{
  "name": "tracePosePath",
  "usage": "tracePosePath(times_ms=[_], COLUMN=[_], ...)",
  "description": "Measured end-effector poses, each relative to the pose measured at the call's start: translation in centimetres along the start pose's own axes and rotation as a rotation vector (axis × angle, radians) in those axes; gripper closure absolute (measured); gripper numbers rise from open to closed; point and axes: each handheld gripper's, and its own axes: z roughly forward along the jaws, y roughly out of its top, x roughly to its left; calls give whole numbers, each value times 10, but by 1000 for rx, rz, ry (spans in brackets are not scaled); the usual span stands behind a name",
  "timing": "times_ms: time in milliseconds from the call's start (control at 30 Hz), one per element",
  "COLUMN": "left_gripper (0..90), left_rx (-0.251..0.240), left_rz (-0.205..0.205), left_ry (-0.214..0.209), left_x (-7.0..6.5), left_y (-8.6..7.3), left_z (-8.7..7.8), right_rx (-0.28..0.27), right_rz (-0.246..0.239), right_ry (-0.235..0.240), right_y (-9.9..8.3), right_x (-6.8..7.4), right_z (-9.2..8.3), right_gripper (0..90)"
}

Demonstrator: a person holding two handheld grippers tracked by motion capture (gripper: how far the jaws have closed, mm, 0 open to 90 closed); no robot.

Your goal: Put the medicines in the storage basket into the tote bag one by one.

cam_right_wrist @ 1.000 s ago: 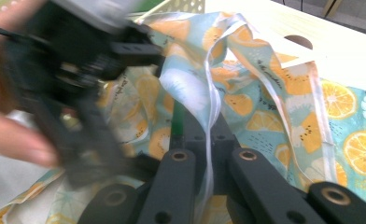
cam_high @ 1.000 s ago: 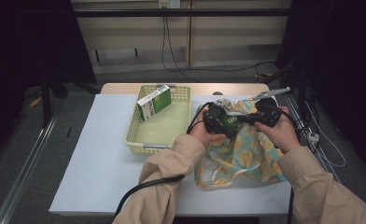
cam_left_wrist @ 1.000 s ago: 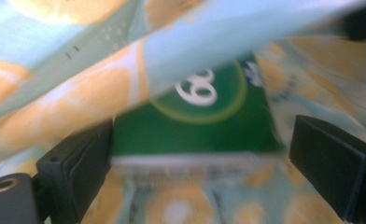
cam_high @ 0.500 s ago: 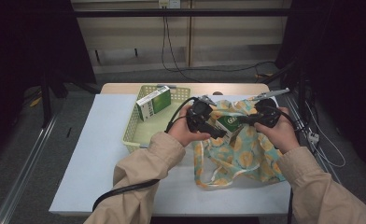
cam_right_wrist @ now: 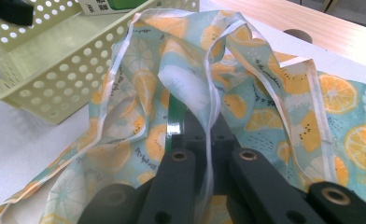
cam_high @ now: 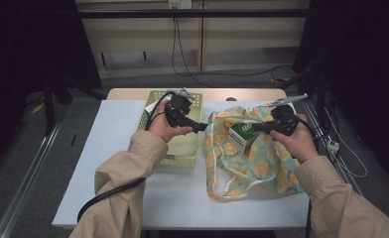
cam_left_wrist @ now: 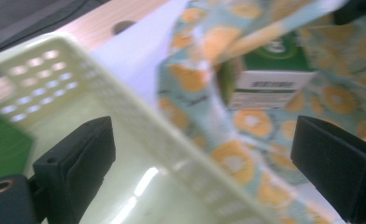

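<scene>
High view: two handheld grippers work a citrus-print bag beside a green basket.

On the white table [cam_high: 133, 198] the fabric bag [cam_high: 252, 163] lies spread at the right, its mouth raised toward the basket [cam_high: 185, 148], and a green-and-white box [cam_high: 242, 136] sits inside that opening. The right gripper [cam_high: 262, 128] has its jaws pressed together on the bag's white-edged rim; in the right gripper view the hem [cam_right_wrist: 209, 140] runs straight between the closed jaws, with the box's green edge just behind. The left gripper [cam_high: 202, 128] hangs over the basket with jaws spread wide and nothing between them, the box lying ahead of its fingers [cam_left_wrist: 76, 163], apart. A second green box [cam_right_wrist: 120, 4] rests in the basket.
</scene>
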Motion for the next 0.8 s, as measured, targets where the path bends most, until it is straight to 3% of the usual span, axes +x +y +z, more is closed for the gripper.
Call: tracePosePath(times_ms=[67, 333, 367, 400, 533, 567, 700, 800], left_gripper=[66, 70, 76, 76, 81, 82, 83, 90], left_rx=[-3, -1, 5, 1, -17, -3, -27, -7], left_rz=[-4, -20, -21, -23, -50, -33, -65, -60], left_ry=[39, 113, 157, 139, 168, 181, 219, 254], left_x=[9, 43, 46, 51, 64, 68, 80, 88], left_y=[-2, -14, -15, -17, -21, -22, -24, -28], left_z=[-3, -9, -10, -10, -13, -15, -17, -18], right_rx=[-4, -2, -1, -2, -1, -2, 1, 6], right_rz=[-3, -5, -5, -5, -6, -6, -6, -5], right_ry=[-2, 3, 2, 3, 5, 5, 6, 11], right_y=[0, 0, 0, 0, 0, 0, -1, -1], right_x=[0, 0, 0, 0, 0, 0, -1, 0], right_z=[0, 1, 1, 1, 1, 1, 2, 2], right_gripper=[899, 899, 899, 899, 899, 899, 899, 899])
